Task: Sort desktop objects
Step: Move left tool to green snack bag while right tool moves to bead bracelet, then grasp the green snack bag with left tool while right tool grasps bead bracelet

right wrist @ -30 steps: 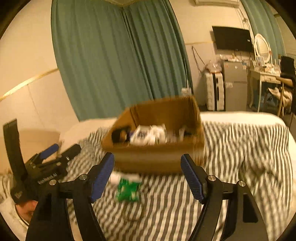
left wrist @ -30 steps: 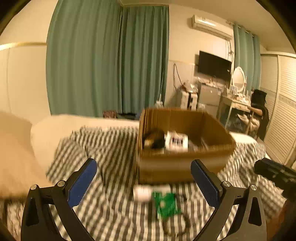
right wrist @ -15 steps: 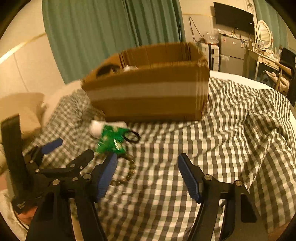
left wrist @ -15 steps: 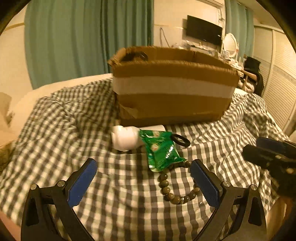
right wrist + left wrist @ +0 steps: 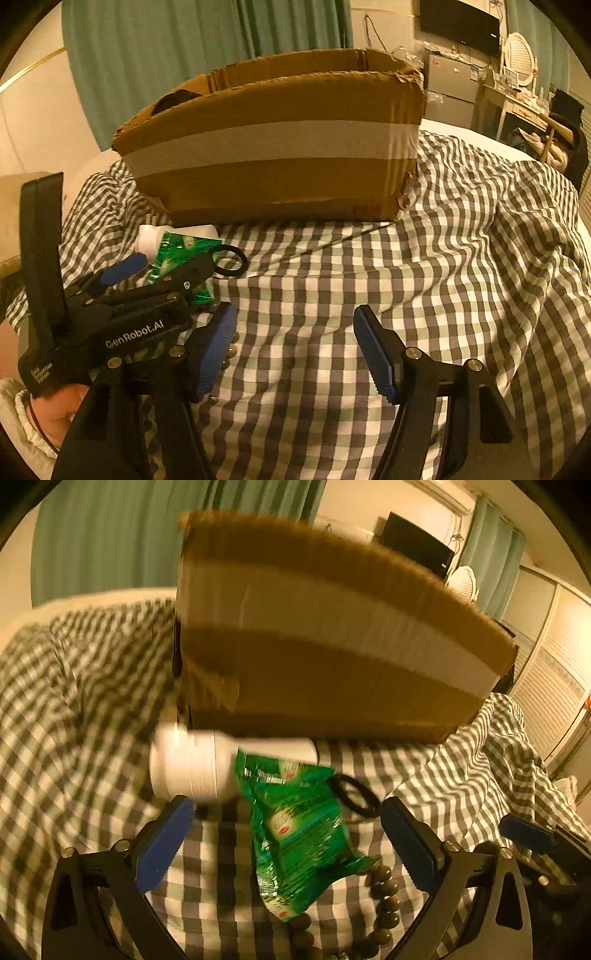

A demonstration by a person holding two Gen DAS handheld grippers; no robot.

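The left claw (image 5: 286,829) is seen spread around the green packet (image 5: 299,830), its jaws having just been closing without touching it. The packet lies before the cardboard box (image 5: 314,657), against the white bottle (image 5: 199,764). The right claw (image 5: 293,350) is held spread over bare checked cloth (image 5: 443,277).

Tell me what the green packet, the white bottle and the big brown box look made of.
Green packet: glossy plastic film, crinkled with bright glints. White bottle: likely matte plastic, ribbed cap. Brown box: corrugated cardboard, torn edges, pale tape band.
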